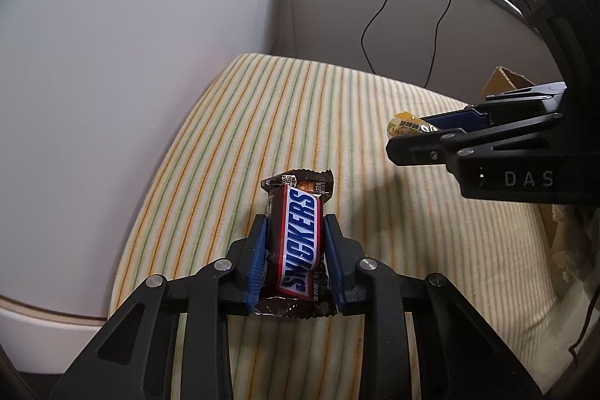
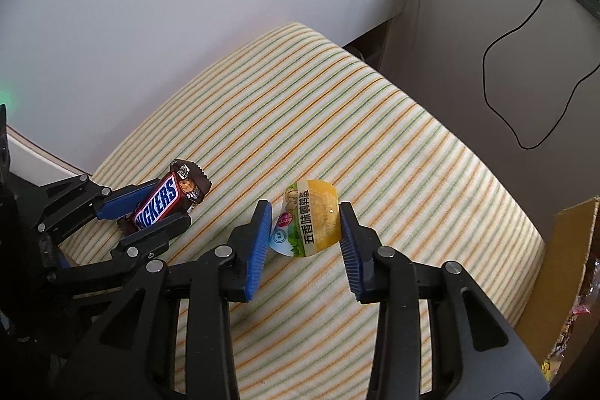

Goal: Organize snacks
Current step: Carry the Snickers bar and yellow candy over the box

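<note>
- Presently, the left tool [image 1: 294,250] pinches a brown-wrapped Snickers bar with blue lettering [image 1: 298,242]; both blue ribbed pads [image 1: 258,263] press against the long sides of the wrapper.
- From the left wrist view the bar lies lengthwise between the fingers, its crimped far end projecting beyond the fingertips.
- From the right wrist view the same bar [image 2: 161,203] sits at the left of the striped surface, gripped by the left tool [image 2: 159,208], the bar's end angled up and to the right.
- Whether the bar rests on the fabric or is raised just clear of it cannot be told.
- The right tool [image 2: 304,218] is partly spread around a small yellow sealed snack pouch with Chinese lettering [image 2: 311,223]. The right-hand pad [image 2: 350,261] touches the pouch's edge; the left-hand pad [image 2: 260,246] stands at the pouch's white tab, contact uncertain.
- From the left wrist view the right tool [image 1: 410,134] enters from the right, the pouch [image 1: 407,123] showing between its fingers.
- Both snacks are over a cream cushion with orange and green stripes [image 2: 375,122], the two well apart.
- A brown cardboard box [image 2: 566,257] stands at the cushion's right edge; colourful wrappers show inside it.
- A black cable [image 2: 525,74] hangs against the beige panel behind the cushion.
</note>
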